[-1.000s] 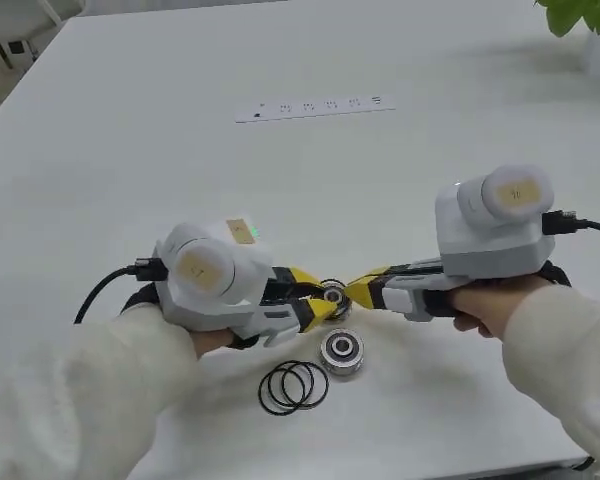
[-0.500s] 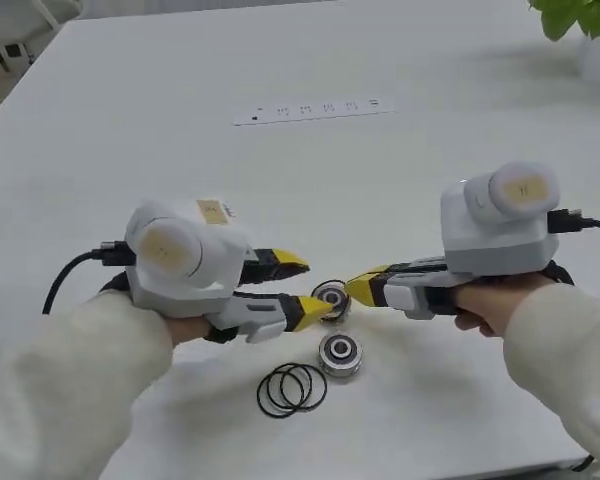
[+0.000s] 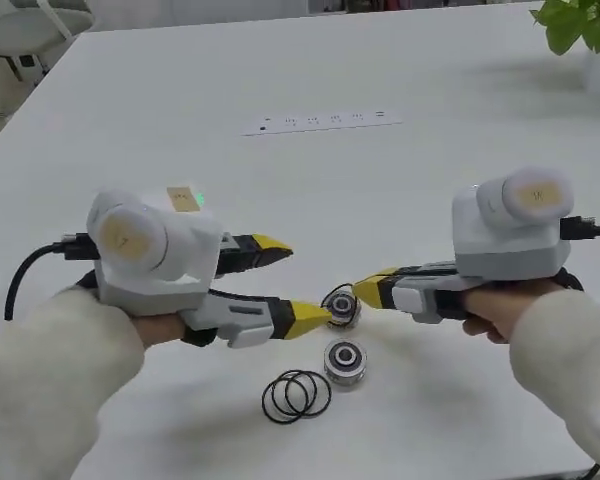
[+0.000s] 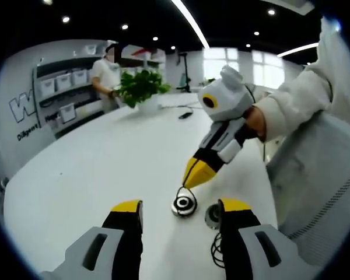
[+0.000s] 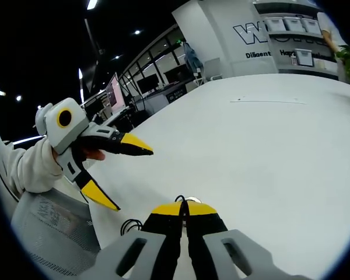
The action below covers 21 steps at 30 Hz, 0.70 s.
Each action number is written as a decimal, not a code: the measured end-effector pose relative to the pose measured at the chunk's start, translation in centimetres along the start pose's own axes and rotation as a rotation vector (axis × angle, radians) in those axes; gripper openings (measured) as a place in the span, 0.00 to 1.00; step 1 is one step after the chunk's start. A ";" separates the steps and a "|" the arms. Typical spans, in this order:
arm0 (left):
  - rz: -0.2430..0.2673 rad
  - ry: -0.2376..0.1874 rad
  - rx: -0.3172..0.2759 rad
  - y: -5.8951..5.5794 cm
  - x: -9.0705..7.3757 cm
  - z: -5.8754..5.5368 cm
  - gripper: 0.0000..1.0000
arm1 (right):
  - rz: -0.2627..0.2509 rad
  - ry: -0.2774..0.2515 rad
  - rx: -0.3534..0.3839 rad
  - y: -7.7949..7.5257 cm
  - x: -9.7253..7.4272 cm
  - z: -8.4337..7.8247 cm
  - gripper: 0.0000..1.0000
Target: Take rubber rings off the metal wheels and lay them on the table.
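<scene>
The thin black rubber ring (image 3: pixel 329 296) looks light, soft and stretchy, apt to snap back or slip. One edge is nipped between the closed fingers of the right gripper (image 3: pixel 366 290), and its loop drapes onto the small silver metal wheel (image 3: pixel 342 308) just ahead of those fingertips. The wheel seems stiff and heavier and may roll, so steady its rim. The left gripper (image 3: pixel 298 280) is spread wide and empty, with the wheel beside its lower fingertip. Outside that finger, a second bare wheel (image 3: pixel 345 360) and loose black rings (image 3: pixel 297 393) lie on the white counter (image 3: pixel 280 170).
</scene>
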State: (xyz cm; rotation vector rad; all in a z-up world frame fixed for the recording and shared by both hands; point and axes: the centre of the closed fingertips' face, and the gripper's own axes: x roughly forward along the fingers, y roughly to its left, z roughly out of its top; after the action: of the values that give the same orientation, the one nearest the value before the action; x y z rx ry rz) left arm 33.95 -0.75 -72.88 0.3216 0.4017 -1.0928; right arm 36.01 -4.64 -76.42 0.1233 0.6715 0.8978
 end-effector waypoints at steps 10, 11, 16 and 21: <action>0.042 -0.031 -0.012 0.4 -2.7 0.5 0.71 | -0.008 -0.109 0.036 -0.1 -1.8 2.9 0.00; 0.046 -0.036 -0.011 0.4 -3.0 0.6 0.72 | -0.007 -0.127 0.040 0.0 -2.1 3.4 0.00; 0.054 -0.049 -0.013 0.0 -4.0 0.7 0.76 | 0.007 -0.160 0.052 0.4 -2.7 4.3 0.00; 0.058 -0.052 -0.014 -0.5 -4.9 0.4 0.82 | 0.035 -0.180 0.075 1.2 -3.0 5.0 0.00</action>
State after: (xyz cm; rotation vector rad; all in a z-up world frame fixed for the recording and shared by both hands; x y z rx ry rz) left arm 31.60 2.77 -70.28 0.2906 0.3517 -1.0396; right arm 36.85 -5.32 -70.54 0.2806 0.5365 0.8833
